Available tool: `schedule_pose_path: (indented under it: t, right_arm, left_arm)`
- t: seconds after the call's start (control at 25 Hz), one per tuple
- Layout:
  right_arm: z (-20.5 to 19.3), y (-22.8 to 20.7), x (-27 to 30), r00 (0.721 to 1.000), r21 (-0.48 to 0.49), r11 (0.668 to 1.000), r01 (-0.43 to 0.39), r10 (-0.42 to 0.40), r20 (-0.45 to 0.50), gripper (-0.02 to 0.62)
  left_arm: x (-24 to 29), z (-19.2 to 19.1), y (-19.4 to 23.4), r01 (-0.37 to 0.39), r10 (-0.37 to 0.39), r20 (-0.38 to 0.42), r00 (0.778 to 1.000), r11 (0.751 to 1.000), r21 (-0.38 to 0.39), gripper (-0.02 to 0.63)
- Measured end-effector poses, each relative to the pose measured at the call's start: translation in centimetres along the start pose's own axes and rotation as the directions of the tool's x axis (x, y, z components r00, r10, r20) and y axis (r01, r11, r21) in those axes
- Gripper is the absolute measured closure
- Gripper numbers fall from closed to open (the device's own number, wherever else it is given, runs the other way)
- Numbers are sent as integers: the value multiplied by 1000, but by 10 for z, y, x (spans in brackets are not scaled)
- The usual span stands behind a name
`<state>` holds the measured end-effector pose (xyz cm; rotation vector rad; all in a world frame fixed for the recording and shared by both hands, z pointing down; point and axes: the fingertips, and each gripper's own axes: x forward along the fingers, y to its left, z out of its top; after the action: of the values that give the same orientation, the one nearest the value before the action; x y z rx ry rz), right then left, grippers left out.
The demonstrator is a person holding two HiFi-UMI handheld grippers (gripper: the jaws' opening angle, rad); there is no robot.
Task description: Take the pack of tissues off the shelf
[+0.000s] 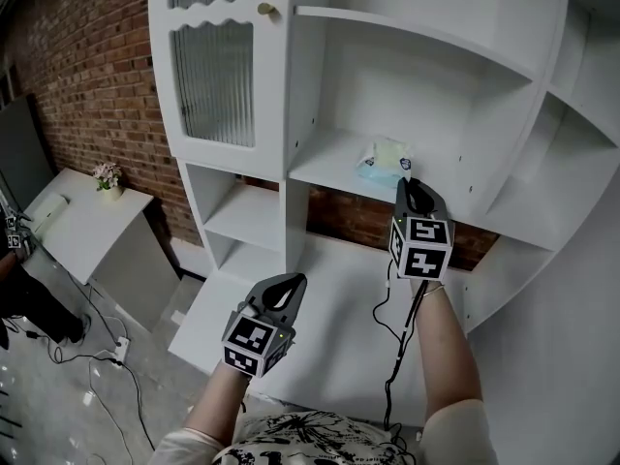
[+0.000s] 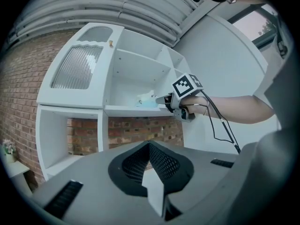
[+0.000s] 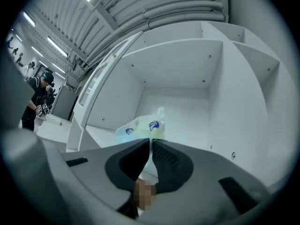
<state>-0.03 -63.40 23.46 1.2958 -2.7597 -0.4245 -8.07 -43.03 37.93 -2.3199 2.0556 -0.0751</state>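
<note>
Two grippers empty | left gripper (image 1: 294, 284): jaws clenched, held low, idle | right gripper (image 1: 408, 186): jaws nearly together, tips just before pale-green plastic pack of tissues (image 1: 386, 158) lying on white shelf (image 1: 325, 170) | risk: narrow jaws likely to shove pack rearward, not grasp.

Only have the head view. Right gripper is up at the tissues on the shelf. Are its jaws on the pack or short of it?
Observer: The right gripper view shows the right gripper with its jaws nearly together and its tips at the near edge of the pack of tissues. It looks like a pinch on the wrapper's edge.
Operator: Left one carrying anything?
Observer: No. In the left gripper view the left gripper has its jaws together with nothing between them.
</note>
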Motion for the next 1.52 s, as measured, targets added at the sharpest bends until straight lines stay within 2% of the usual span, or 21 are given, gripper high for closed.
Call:
schedule_pose_path:
  t: [0.12,0.4,0.6,1.12,1.36,1.52]
  right_arm:
    - [2,-1,-7,1000,5,1000,1,-1,22,581]
    - [9,25,-45,992,6,998,-59,58,116,586]
    - [-10,45,-86,986,14,997,-73,70,148,586]
    - [-123,69,-143,996,75,993,-89,89,11,588]
    - [-152,78,-158,992,133,984,-115,120,-33,588]
    - [-155,78,-161,992,138,984,-112,119,-43,588]
  left_arm:
    - [-1,-1,3,-6,6,5,1000,1000,-8,598]
    - [0,11,-1,8,-6,79,997,1000,-18,598]
    - [2,11,-4,2,0,83,997,1000,-20,598]
    - [5,-8,-17,22,-21,54,998,1000,-15,598]
    - [12,-14,-21,31,-30,42,999,999,-23,598]
    - [12,-15,-21,35,-34,42,999,999,-24,599]
